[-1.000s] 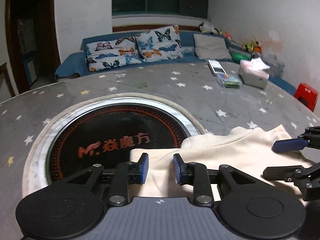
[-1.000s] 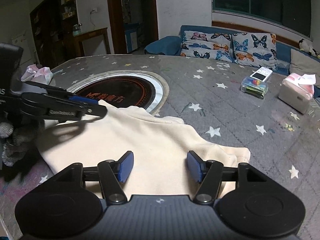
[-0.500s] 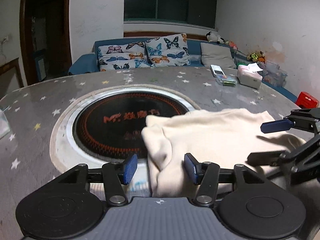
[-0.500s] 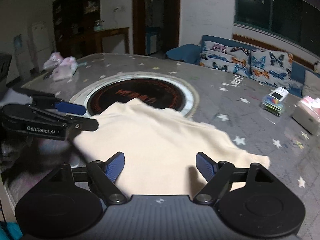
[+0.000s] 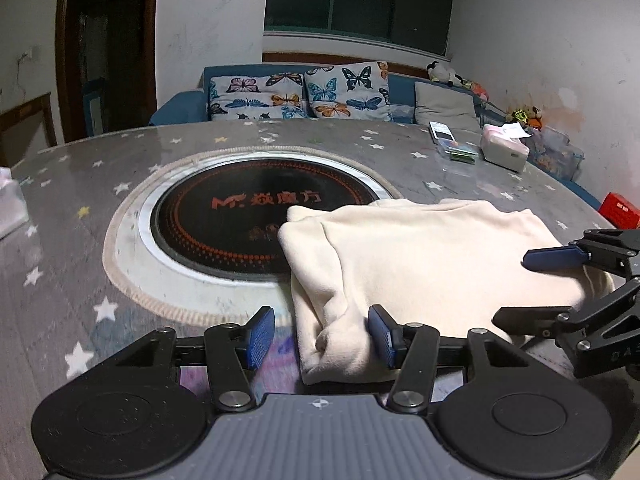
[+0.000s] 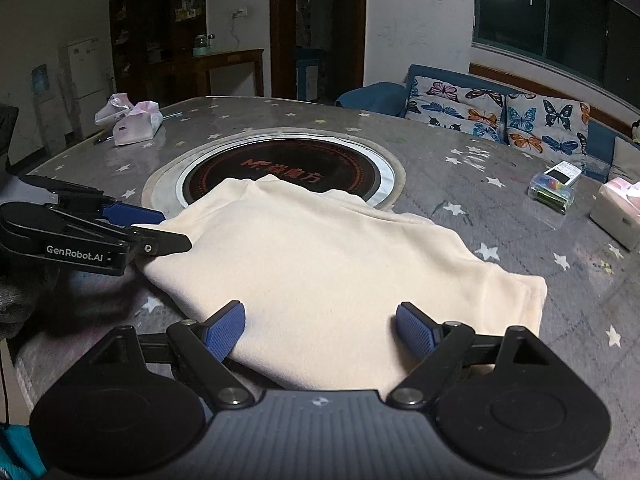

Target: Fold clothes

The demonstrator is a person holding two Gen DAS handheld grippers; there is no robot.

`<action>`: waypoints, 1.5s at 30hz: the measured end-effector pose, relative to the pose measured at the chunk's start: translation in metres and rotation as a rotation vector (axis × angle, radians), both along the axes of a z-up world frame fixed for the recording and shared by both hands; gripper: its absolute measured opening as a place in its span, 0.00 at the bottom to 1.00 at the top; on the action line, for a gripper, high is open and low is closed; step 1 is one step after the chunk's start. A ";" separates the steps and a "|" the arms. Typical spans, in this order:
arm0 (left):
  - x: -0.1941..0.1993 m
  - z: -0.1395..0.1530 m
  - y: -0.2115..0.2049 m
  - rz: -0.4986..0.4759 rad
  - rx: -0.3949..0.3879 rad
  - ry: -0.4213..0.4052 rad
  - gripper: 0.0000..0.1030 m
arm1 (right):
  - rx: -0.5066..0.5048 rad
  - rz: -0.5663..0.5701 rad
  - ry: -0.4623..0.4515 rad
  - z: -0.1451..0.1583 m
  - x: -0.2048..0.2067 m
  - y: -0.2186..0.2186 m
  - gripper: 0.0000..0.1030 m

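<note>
A cream fleece garment point(image 5: 420, 256) point(image 6: 320, 264) lies folded into a rough rectangle on the grey star-patterned table point(image 5: 72, 264), its far edge overlapping the round black cooktop point(image 5: 248, 220). My left gripper point(image 5: 322, 336) is open at the garment's near left corner, its fingers either side of the bunched edge without pinching it. My right gripper point(image 6: 320, 330) is open over the garment's near edge. Each gripper also shows in the other's view: the right gripper point(image 5: 536, 288) at the right, the left gripper point(image 6: 152, 228) at the left.
Tissue packs point(image 6: 136, 124) lie at the table's far left. A white tissue box point(image 5: 504, 150) and a small clear box point(image 5: 456, 150) sit at the far right. A blue sofa with butterfly cushions point(image 5: 304, 94) runs behind the table. A red object point(image 5: 622, 212) stands beyond the right edge.
Both grippers have drawn back toward me and opened wider. The left one let go of the garment's edge, and the garment now lies flat and folded.
</note>
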State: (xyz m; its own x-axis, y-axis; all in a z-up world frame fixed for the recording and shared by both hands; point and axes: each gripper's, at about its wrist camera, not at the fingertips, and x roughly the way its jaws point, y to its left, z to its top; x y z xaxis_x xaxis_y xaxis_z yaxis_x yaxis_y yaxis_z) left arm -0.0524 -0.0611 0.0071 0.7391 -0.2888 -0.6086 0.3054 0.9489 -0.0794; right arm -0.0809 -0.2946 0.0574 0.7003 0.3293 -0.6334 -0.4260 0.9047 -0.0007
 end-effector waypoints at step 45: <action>-0.043 0.016 -0.011 -0.051 -0.034 0.030 0.57 | 0.027 -0.134 0.057 0.011 -0.079 -0.077 0.83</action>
State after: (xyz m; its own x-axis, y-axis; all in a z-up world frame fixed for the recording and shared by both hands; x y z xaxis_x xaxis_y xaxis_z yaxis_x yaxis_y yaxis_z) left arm -0.0958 -0.0722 0.0236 0.7041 -0.3468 -0.6196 0.3505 0.9287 -0.1214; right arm -0.1602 -0.3712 0.0688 0.7023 0.2522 -0.6658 -0.2997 0.9530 0.0448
